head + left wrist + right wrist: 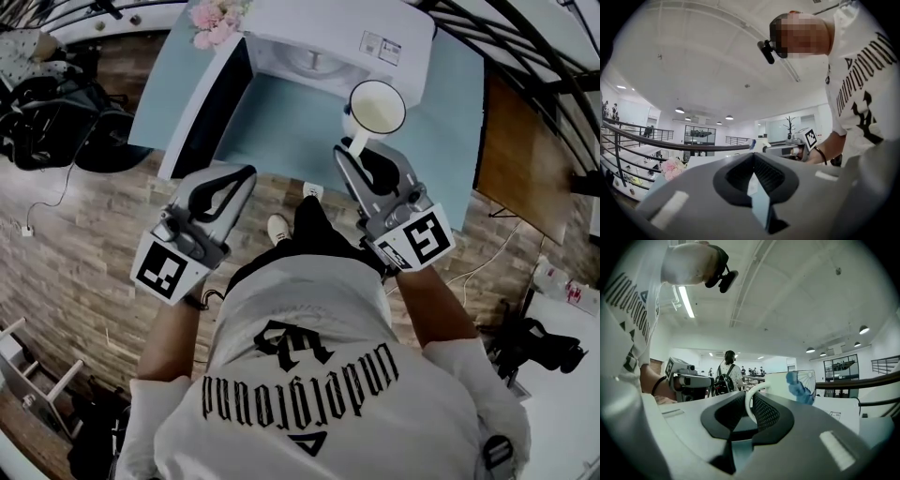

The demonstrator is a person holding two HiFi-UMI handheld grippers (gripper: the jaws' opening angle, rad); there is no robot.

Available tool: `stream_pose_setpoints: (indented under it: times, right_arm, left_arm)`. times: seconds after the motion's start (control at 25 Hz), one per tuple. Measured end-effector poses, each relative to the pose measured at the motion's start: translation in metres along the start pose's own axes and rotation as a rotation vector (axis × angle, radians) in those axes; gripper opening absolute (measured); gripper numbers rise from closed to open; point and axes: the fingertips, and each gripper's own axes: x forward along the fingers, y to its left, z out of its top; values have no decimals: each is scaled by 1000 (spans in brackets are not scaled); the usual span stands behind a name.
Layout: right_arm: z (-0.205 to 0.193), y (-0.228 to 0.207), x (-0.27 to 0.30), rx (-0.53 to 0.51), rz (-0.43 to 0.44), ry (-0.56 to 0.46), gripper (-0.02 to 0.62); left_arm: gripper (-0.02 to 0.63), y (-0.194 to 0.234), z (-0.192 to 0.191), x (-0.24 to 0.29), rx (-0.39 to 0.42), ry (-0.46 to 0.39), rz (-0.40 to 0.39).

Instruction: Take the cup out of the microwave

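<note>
The cup [375, 109] is outside the microwave [342, 36], upright with its mouth facing up, directly ahead of the right claw [360, 150]. The right claw is closed on the handle [749, 405] of the cup. In the right gripper view the white loop of the handle stands between the two jaws, and the cup body, which bears a blue pattern, lies just beyond the jaw tips. Whether the cup base touches the worktop [281, 122] cannot be determined. The microwave stands farther ahead of the right claw and to its left, at the back of the light blue worktop. Its door [208, 101] is swung open and lies ahead of the left claw [242, 178]. The left claw is closed, jaws together, with nothing between them. It is positioned near the front edge of the worktop, well apart from the cup. Pink flowers [214, 22] lie beyond the left claw, beside the microwave.
</note>
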Motion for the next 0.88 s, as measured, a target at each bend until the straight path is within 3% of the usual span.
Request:
stream_pose_setpoints:
  times: [0.36,0.88]
  right_arm:
    - [39,17,-23,-37,-4,-28,52]
    - [62,30,-37,-44,-9,-65,52]
  left_arm:
    - [51,-10,26,-19,6,-10,6]
    - [51,-12,45,-36,10,-17,40]
